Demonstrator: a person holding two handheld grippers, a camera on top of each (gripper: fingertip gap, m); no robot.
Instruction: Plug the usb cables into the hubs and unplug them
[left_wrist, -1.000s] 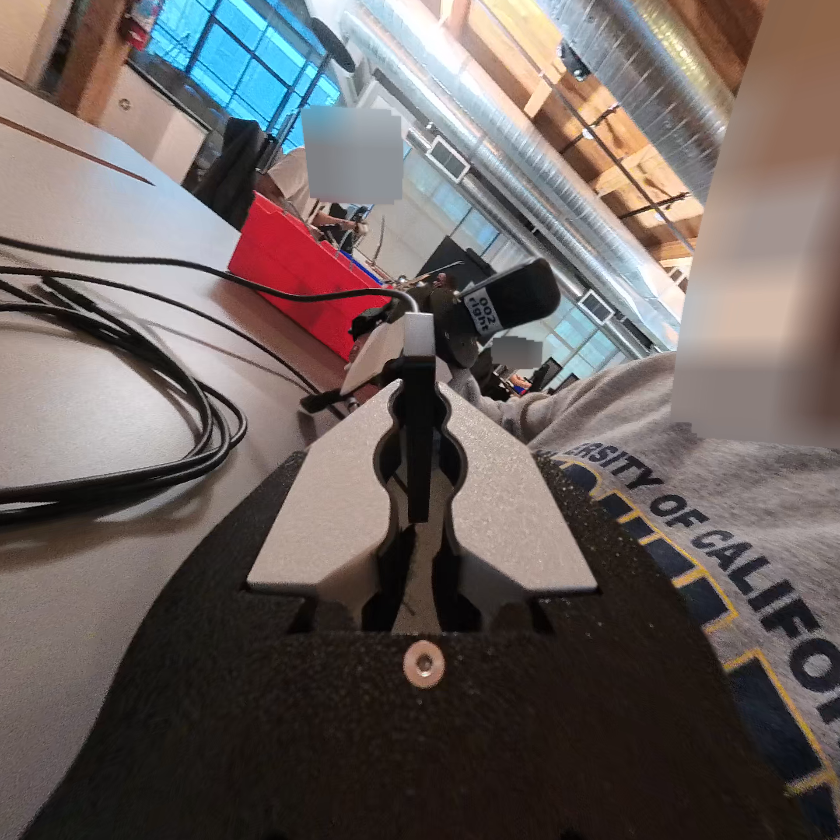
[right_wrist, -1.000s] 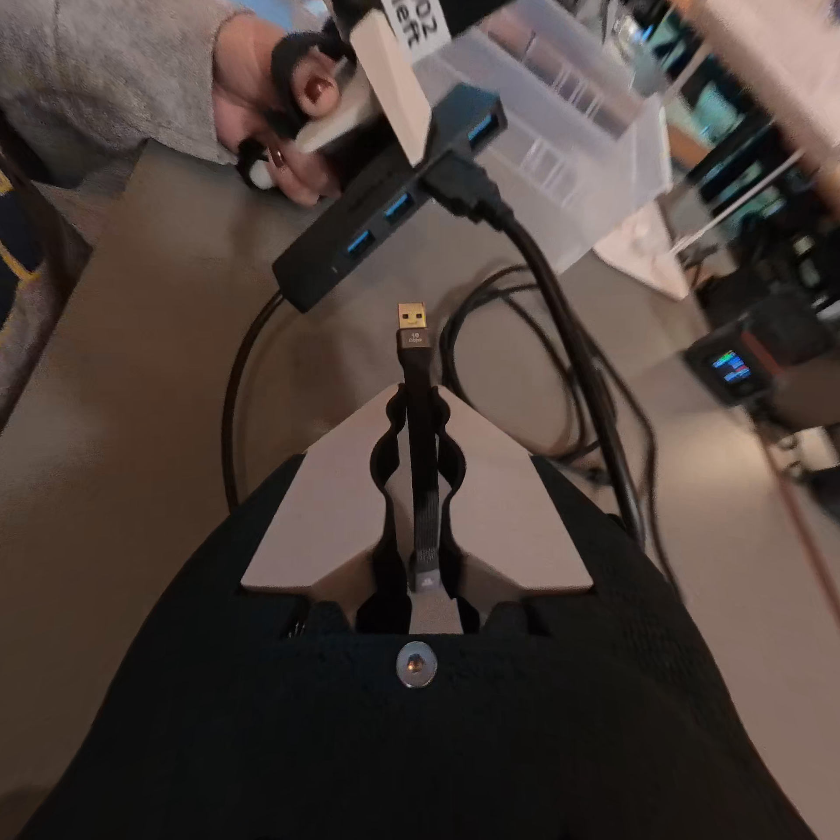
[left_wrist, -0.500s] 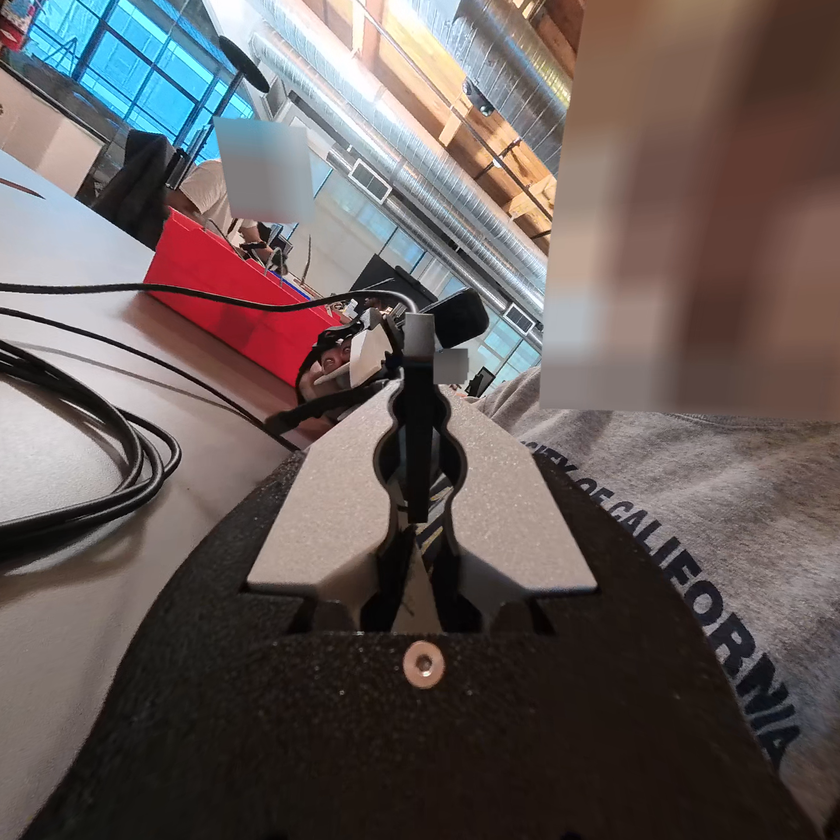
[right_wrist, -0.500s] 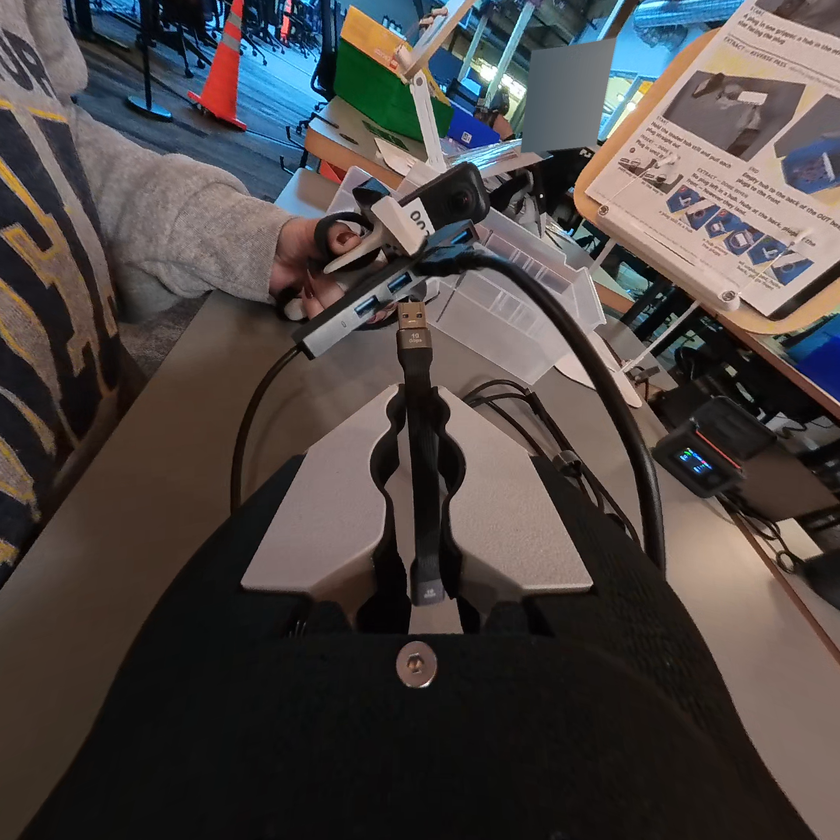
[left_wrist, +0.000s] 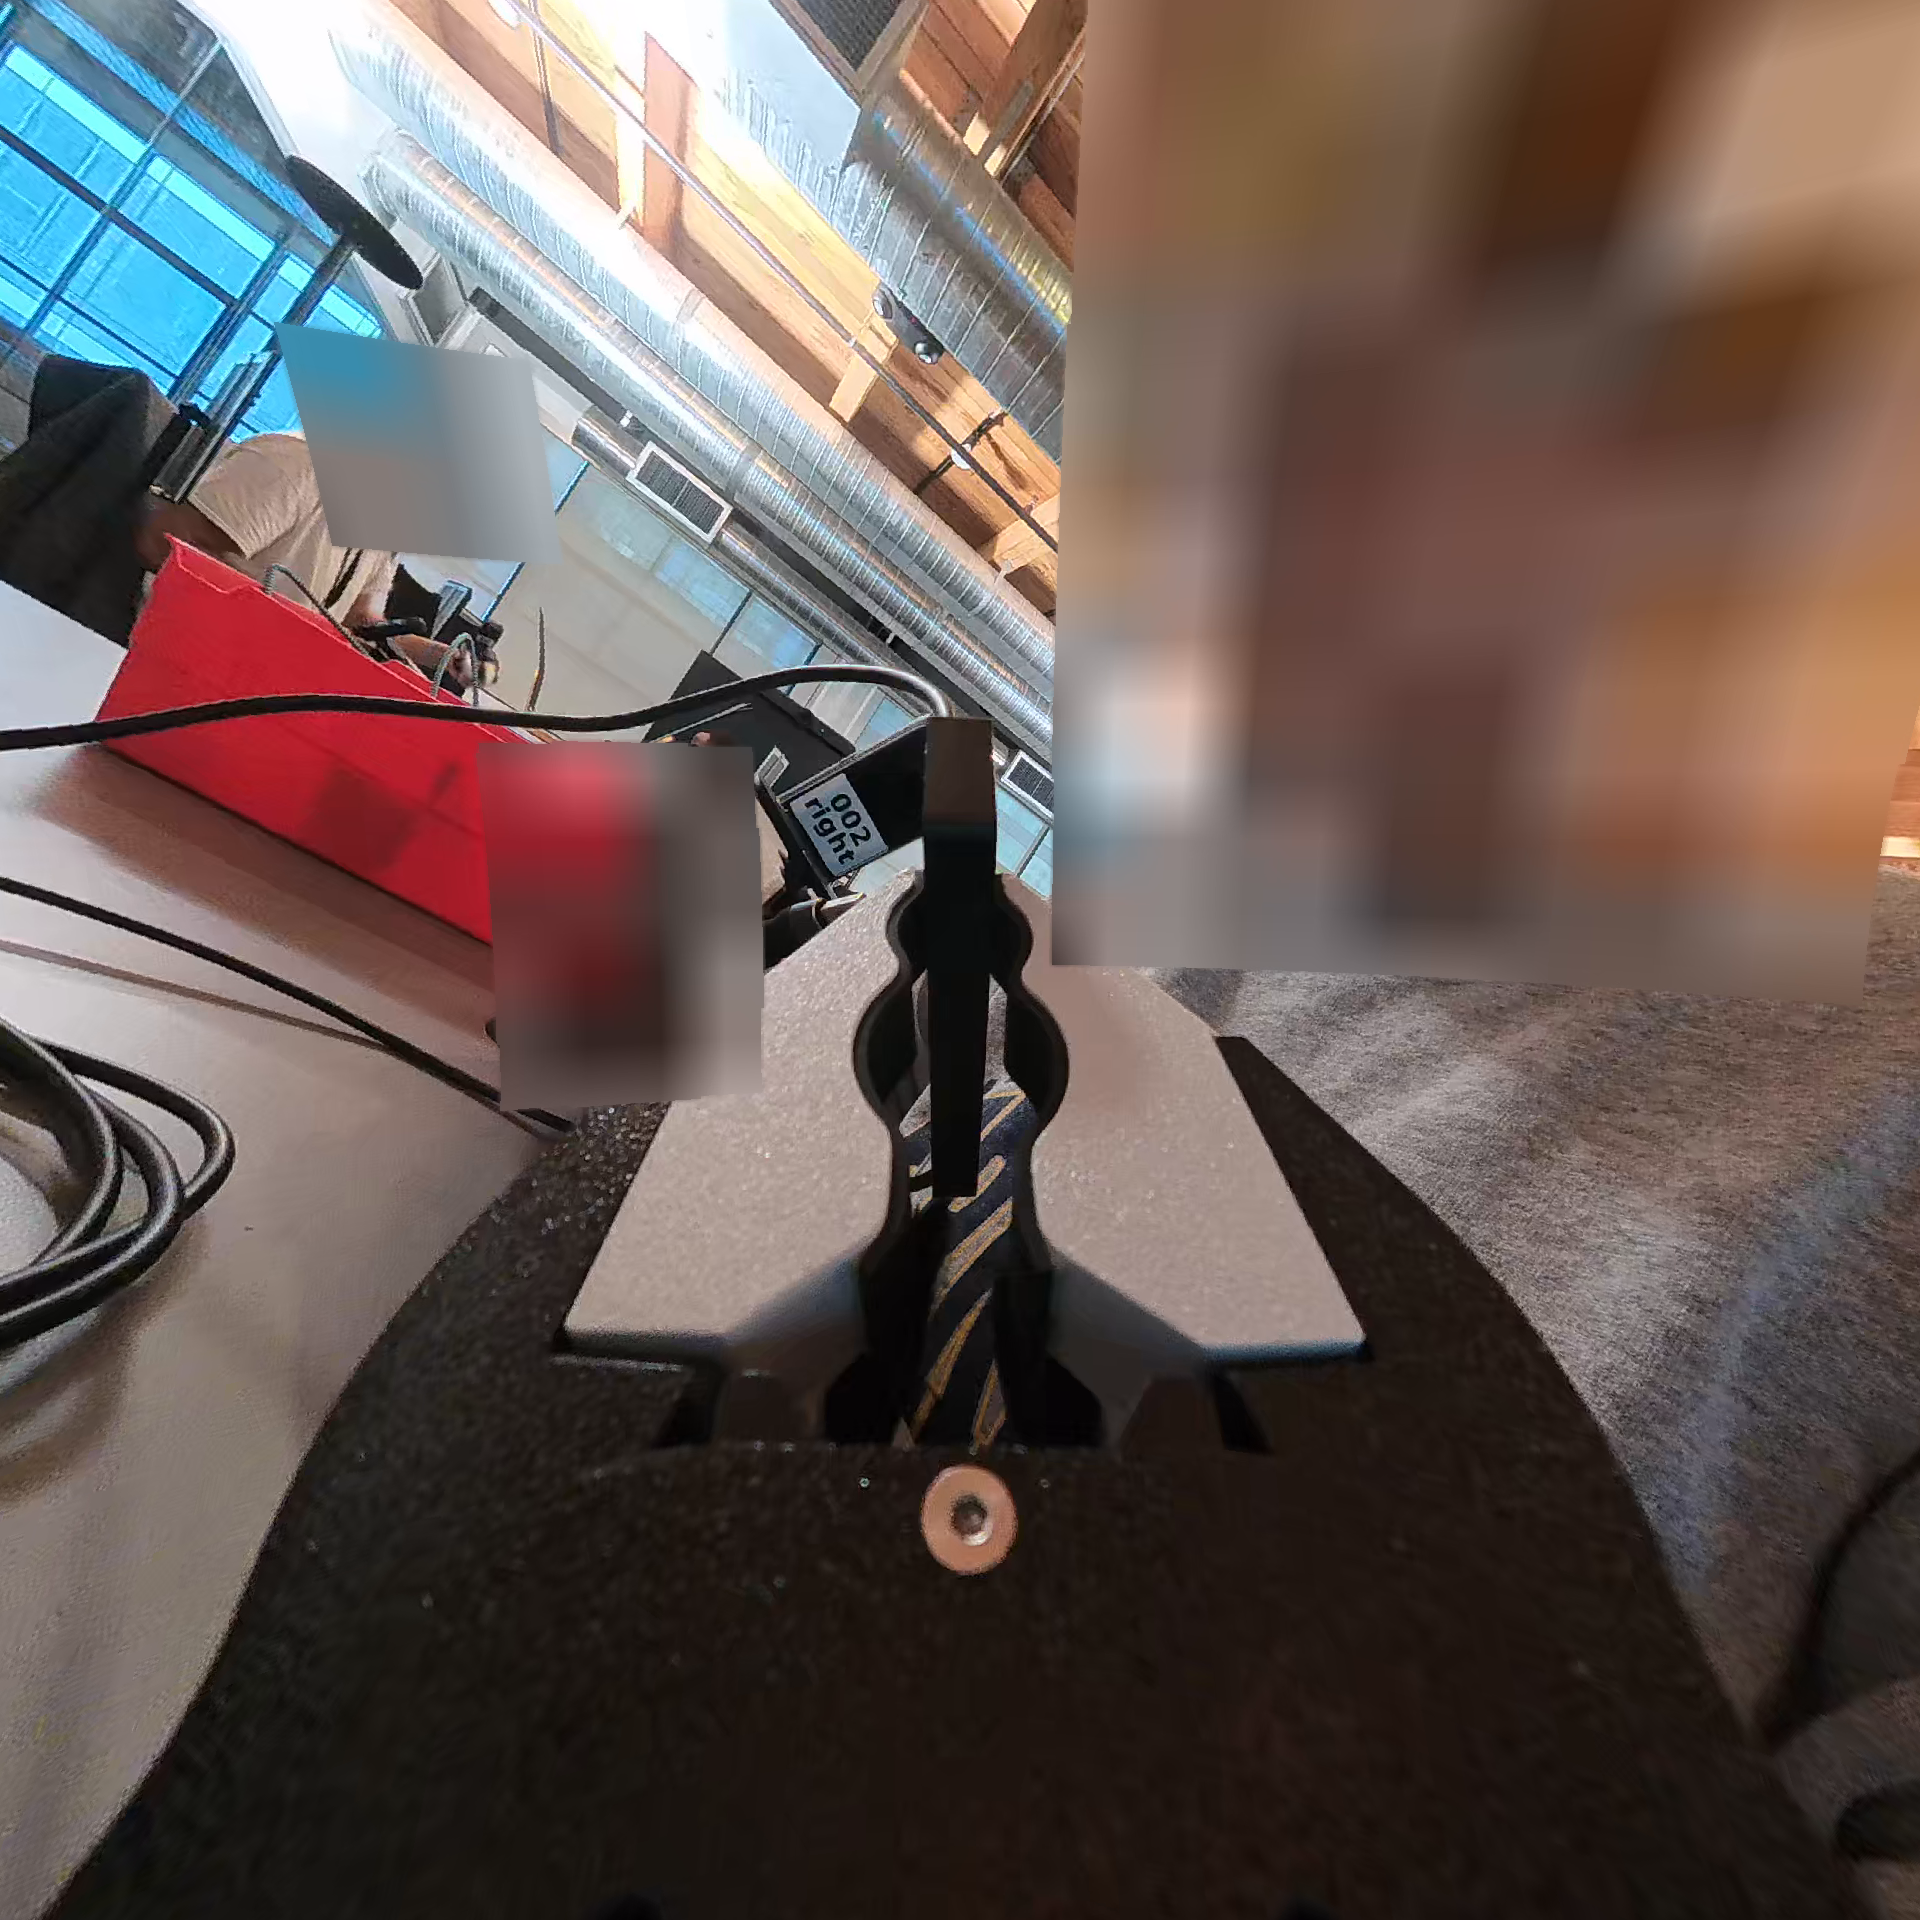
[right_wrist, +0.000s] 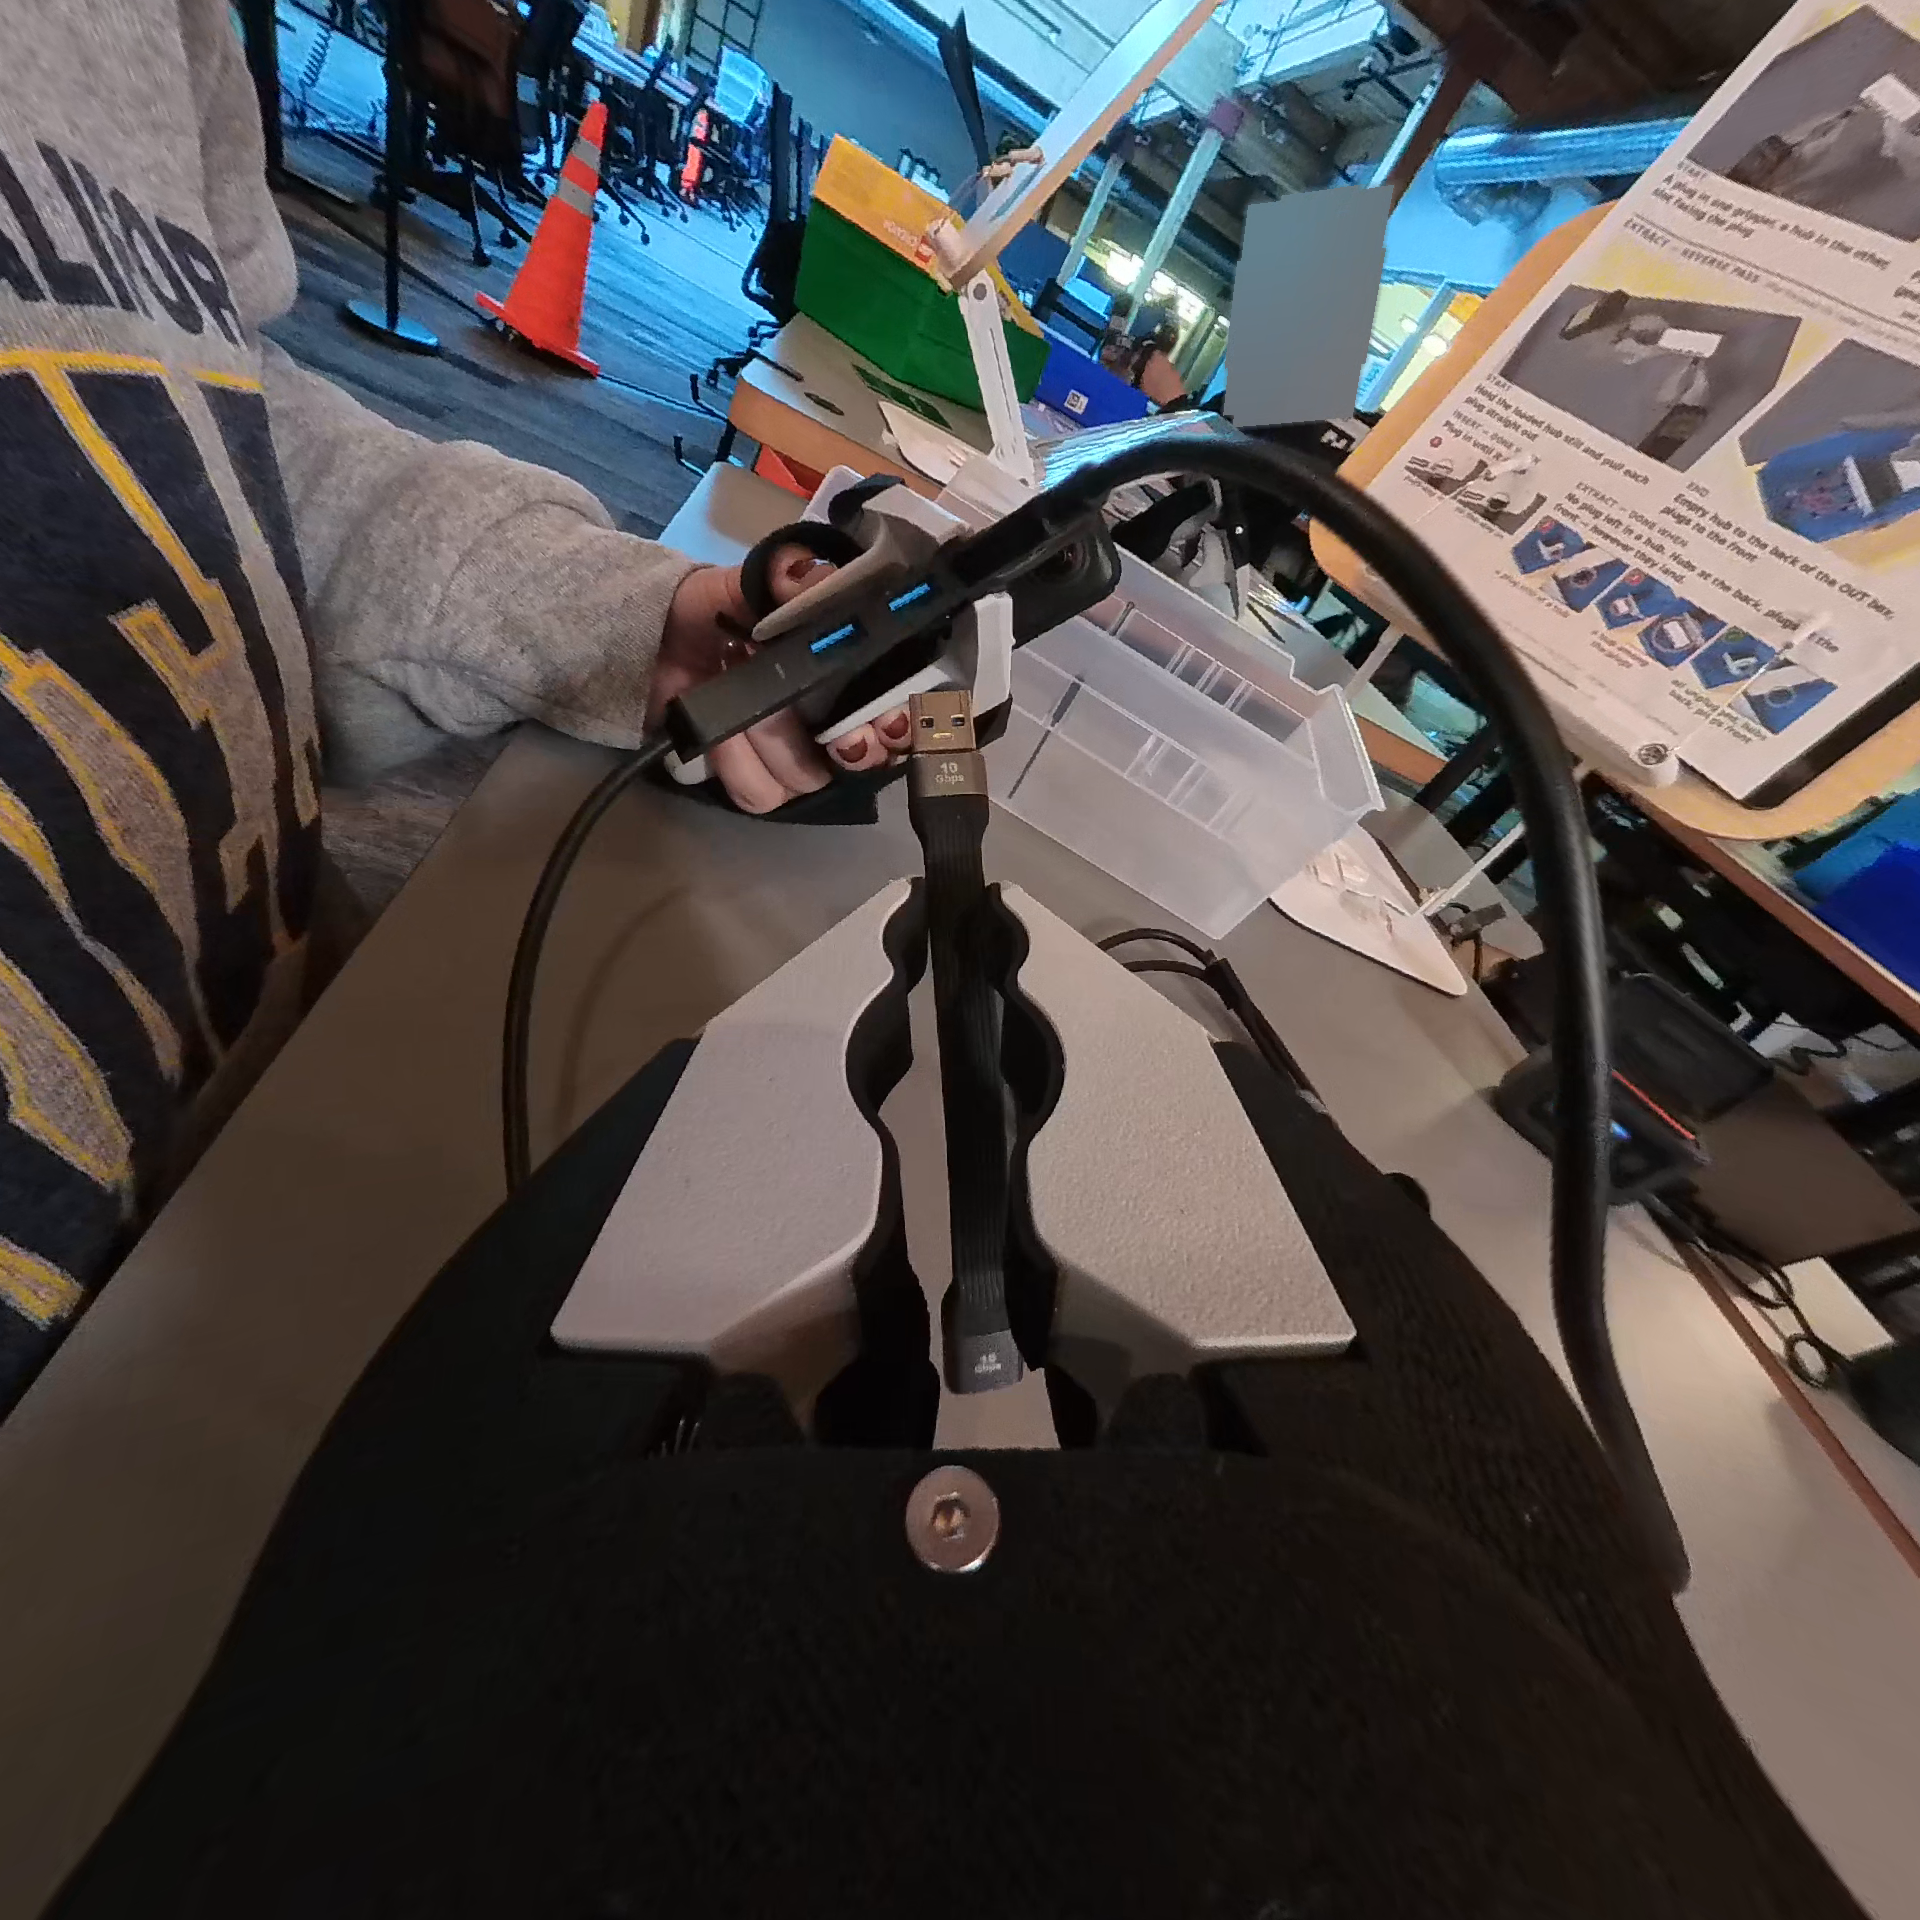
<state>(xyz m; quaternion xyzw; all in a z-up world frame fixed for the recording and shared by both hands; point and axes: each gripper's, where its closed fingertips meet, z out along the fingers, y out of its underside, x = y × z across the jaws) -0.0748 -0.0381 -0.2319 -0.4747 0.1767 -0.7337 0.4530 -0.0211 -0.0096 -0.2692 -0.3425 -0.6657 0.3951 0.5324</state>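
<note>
Black ribbed flat USB cable (right_wrist: 961, 1070) is pinched upright between my right gripper (right_wrist: 956, 1039) jaws, its gold-shelled plug (right_wrist: 942, 722) poking out past the tips. My left gripper (left_wrist: 956, 1039) is pressed together on the slim black USB hub (right_wrist: 831, 649), which from its own camera shows only as a thin black edge (left_wrist: 958, 935) standing up between the grey fingers (left_wrist: 748, 1164).

From the right wrist view, the hub sits up off the grey tabletop (right_wrist: 436, 987), tilted, with two blue ports (right_wrist: 834, 641) facing me. A thick black round cable (right_wrist: 1507, 831) is already seated near the far end and arcs over to my right. The plug tip is just below the hub and a bit right of the open ports — near, not lined up, not touching as far as I can tell.

My take on doing this well:
- Twist the plug so its wide face runs parallel to the port slot, since the hub is slanted and my plug looks upright.
- Hold the hub still and push straight along the port axis, no wiggling.
- That short cable will probably flex, and I'm gripping it below the plug — so go slow or it'll buckle.
- Keep clear of the thick cable's loop.
</note>
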